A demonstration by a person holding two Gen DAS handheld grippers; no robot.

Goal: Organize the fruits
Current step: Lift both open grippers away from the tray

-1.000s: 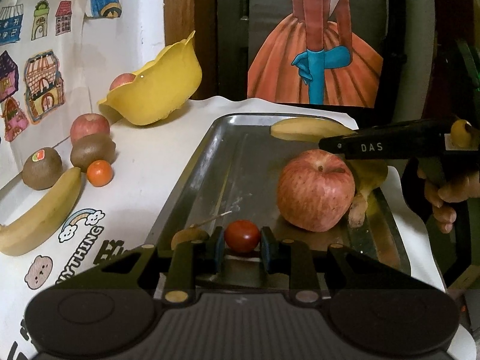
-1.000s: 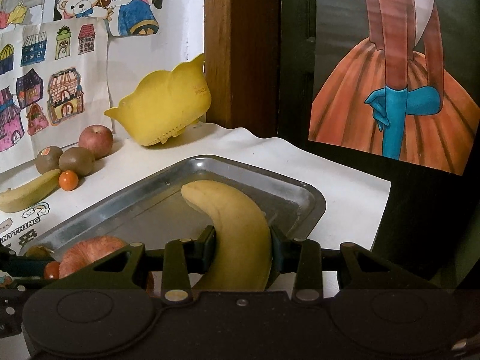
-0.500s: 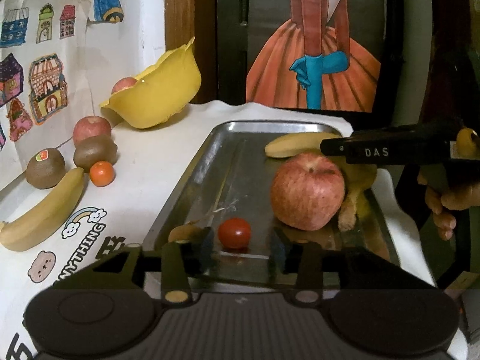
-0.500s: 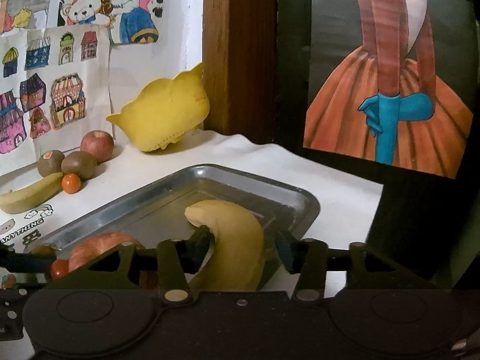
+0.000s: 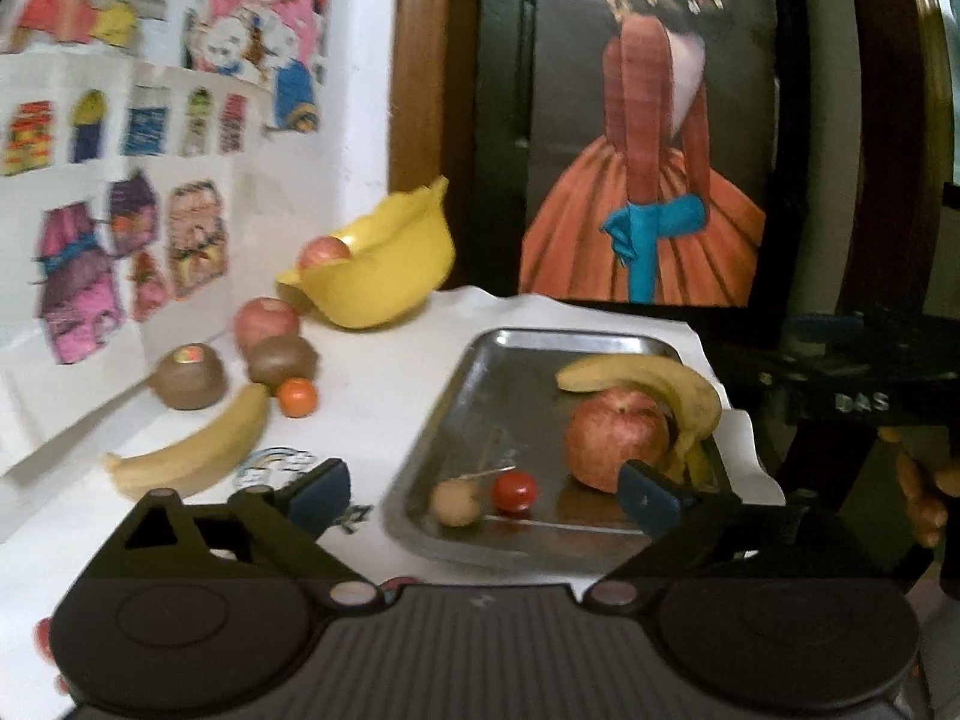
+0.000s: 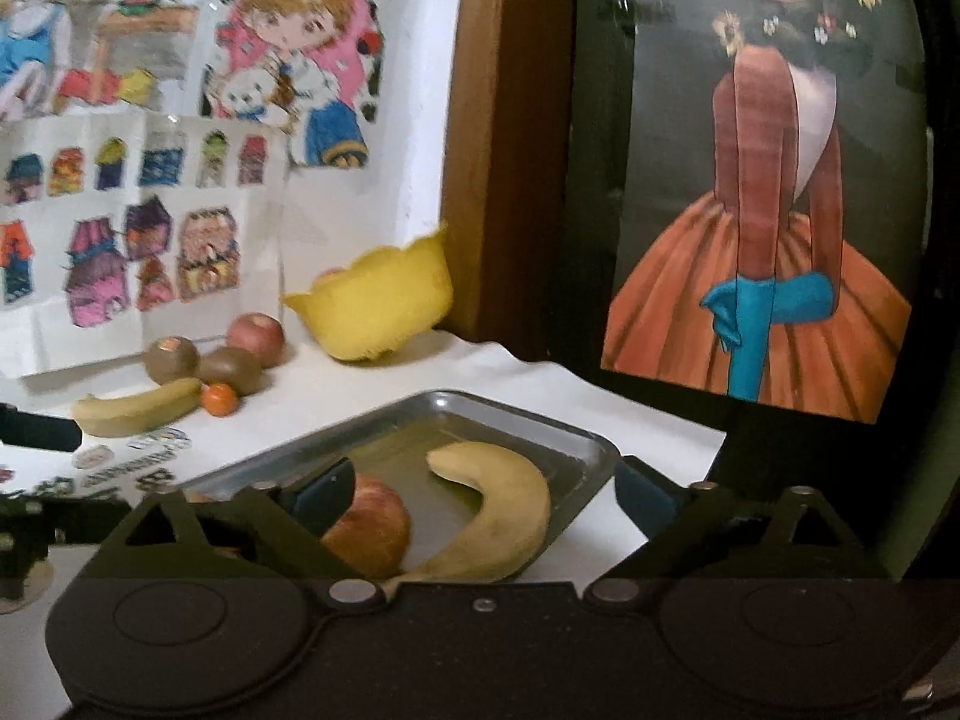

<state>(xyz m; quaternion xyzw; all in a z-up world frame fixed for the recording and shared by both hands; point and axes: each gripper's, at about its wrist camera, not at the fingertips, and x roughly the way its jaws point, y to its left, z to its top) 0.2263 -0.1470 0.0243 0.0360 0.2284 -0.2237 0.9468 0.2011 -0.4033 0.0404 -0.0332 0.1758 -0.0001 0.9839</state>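
Observation:
A metal tray [image 5: 480, 372] holds a red apple [image 5: 617, 438], a banana [image 5: 654, 378], a cherry tomato [image 5: 515, 491] and a small tan fruit [image 5: 456, 501]. My left gripper [image 5: 483, 495] hangs open, raised above the tray's near end, with nothing between its fingers. In the right wrist view the same tray [image 6: 576, 438] shows the banana [image 6: 504, 510] and apple [image 6: 369, 525] lying below my right gripper [image 6: 483, 495], which is open and empty. On the white table left of the tray lie a second banana [image 5: 192, 450], two kiwis [image 5: 189, 376], an apple [image 5: 266, 321] and a small orange fruit [image 5: 297, 397].
A tilted yellow bowl [image 5: 378, 276] with an apple in it stands at the back by the wall. Paper drawings cover the left wall. A dark framed picture [image 5: 648, 180] stands behind the tray. A hand [image 5: 921, 492] holds the other tool at far right.
Both grippers opened wide and pulled back and up. The cherry tomato and the banana were let go and now lie in the tray.

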